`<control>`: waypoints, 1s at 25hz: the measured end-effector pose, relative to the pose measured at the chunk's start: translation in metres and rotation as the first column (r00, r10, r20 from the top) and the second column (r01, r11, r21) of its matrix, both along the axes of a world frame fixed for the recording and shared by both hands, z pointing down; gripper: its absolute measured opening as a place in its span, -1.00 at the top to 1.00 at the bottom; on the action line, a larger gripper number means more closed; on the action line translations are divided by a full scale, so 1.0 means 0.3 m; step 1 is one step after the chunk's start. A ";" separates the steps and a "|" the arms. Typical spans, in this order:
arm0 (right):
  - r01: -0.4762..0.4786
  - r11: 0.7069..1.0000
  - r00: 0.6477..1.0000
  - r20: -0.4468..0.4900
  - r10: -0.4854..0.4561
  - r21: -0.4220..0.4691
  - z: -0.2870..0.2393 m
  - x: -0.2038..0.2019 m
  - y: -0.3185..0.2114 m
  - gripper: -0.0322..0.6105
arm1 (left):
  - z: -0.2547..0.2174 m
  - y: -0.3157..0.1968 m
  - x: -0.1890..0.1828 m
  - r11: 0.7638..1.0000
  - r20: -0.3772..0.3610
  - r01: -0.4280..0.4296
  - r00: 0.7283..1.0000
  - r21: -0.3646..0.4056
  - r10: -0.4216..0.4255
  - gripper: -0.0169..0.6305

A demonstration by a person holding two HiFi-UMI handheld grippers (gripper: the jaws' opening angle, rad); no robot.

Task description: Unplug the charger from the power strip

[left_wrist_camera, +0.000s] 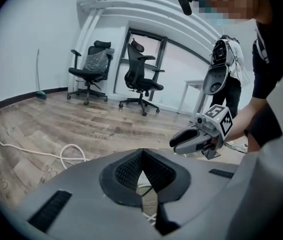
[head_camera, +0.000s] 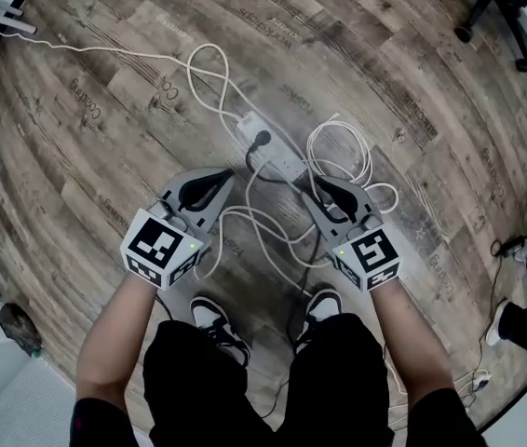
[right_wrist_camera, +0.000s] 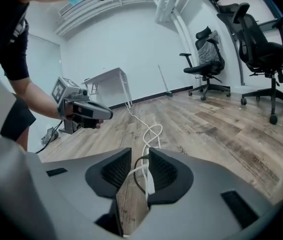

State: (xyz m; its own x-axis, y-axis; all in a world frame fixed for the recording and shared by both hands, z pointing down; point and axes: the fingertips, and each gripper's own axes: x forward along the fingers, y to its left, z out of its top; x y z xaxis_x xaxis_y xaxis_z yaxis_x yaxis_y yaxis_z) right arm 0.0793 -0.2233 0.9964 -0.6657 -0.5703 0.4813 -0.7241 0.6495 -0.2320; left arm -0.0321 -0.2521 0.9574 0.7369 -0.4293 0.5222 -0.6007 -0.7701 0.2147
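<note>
White plastic power strip (head_camera: 280,160) lies on the wood-plank floor (head_camera: 412,110) just ahead of both grippers, with the black round charger plug (head_camera: 262,140) seated in it. Left gripper (head_camera: 226,177) is clenched and empty; right gripper (head_camera: 316,185) is parted and empty. Best to pin the strip with the left, clamp the plug body rather than the cord, and pull straight out.

It looks like a sparse office or lab room. There is a wood-look plank floor (head_camera: 394,73) and plain white walls (left_wrist_camera: 26,44). Two black swivel office chairs (left_wrist_camera: 92,66) on castors stand upper left in the left gripper view. A white table (right_wrist_camera: 106,75) sits by the far wall, under white beams (left_wrist_camera: 146,6).
</note>
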 end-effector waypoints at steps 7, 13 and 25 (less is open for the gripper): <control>-0.002 0.998 0.996 -0.090 -0.004 -0.060 0.337 -0.022 -0.018 0.46 | 0.282 -0.022 0.073 0.993 0.029 -0.113 0.993 -0.040 0.115 0.89; -0.025 0.998 0.990 -0.139 0.016 -0.061 0.457 -0.048 -0.080 0.31 | 0.436 -0.107 0.079 0.989 0.072 -0.132 0.988 -0.070 0.137 0.89; 0.026 0.997 0.973 -0.225 -0.043 -0.077 0.542 -0.100 -0.130 0.29 | 0.631 -0.199 0.174 0.984 0.161 -0.119 0.977 -0.131 0.140 0.89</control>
State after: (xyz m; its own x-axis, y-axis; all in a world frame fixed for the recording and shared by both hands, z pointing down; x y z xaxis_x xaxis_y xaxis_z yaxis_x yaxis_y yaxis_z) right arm 0.0492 -0.2623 1.1590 -0.5535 -0.5063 0.6612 -0.7406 0.6624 -0.1128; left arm 0.0201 -0.3119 1.1468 0.6789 -0.2630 0.6855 -0.5332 -0.8185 0.2141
